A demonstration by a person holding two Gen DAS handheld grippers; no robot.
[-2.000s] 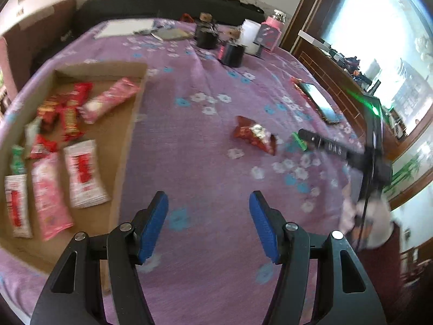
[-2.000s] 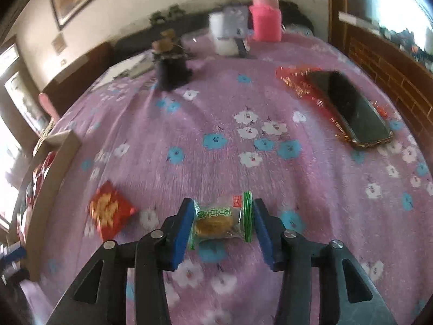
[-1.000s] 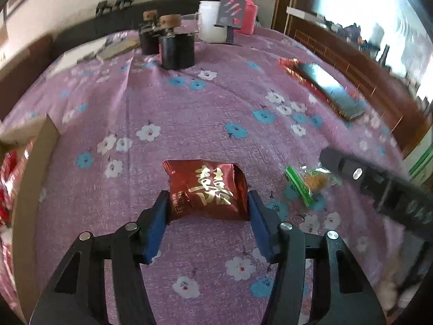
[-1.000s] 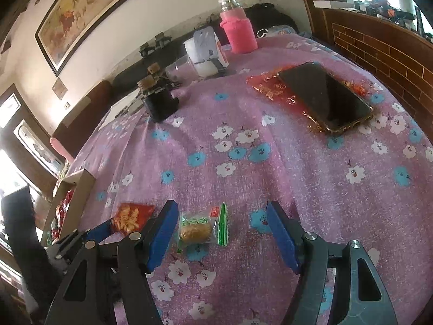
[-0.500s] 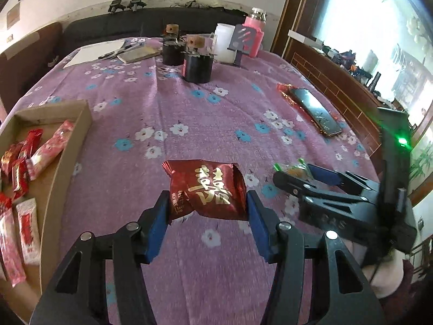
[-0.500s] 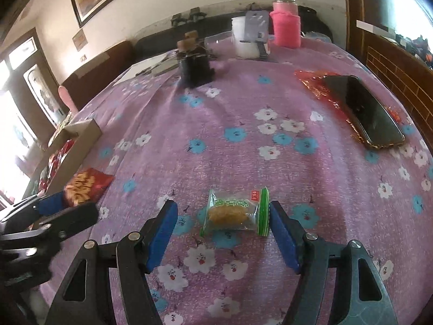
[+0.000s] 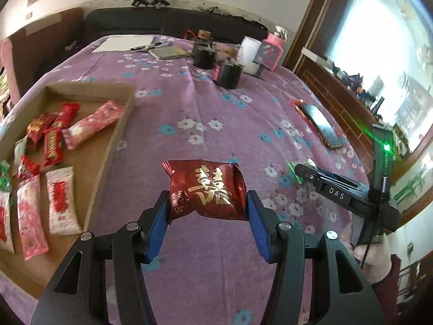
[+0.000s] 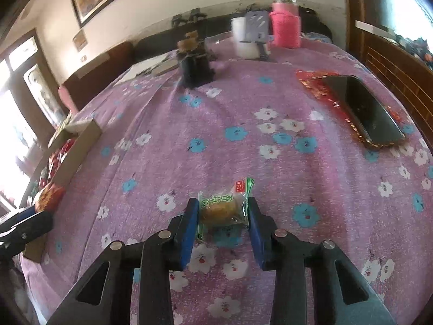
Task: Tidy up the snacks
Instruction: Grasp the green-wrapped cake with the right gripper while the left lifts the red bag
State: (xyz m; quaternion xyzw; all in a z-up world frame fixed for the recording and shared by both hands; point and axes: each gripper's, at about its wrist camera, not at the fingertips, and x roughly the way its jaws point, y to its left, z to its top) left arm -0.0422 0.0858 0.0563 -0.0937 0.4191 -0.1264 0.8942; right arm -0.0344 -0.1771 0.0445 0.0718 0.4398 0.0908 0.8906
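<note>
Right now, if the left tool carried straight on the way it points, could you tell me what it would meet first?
The left tool, shut on the red snack packet, points down at bare purple tablecloth beside the cardboard tray. It would probably meet cloth first, though depth is hard to judge.

A dark phone (image 8: 362, 111) lies on the flowered purple cloth (image 8: 270, 162) near a pink bottle (image 8: 285, 27).

A table under a purple flowered cloth (image 7: 205, 108) carries a shallow cardboard tray (image 7: 119, 124) of wrapped snacks at the left. Dark jars (image 7: 227, 73), a white container (beside a pink bottle), papers and a phone (image 8: 365, 108) also rest on it.
</note>
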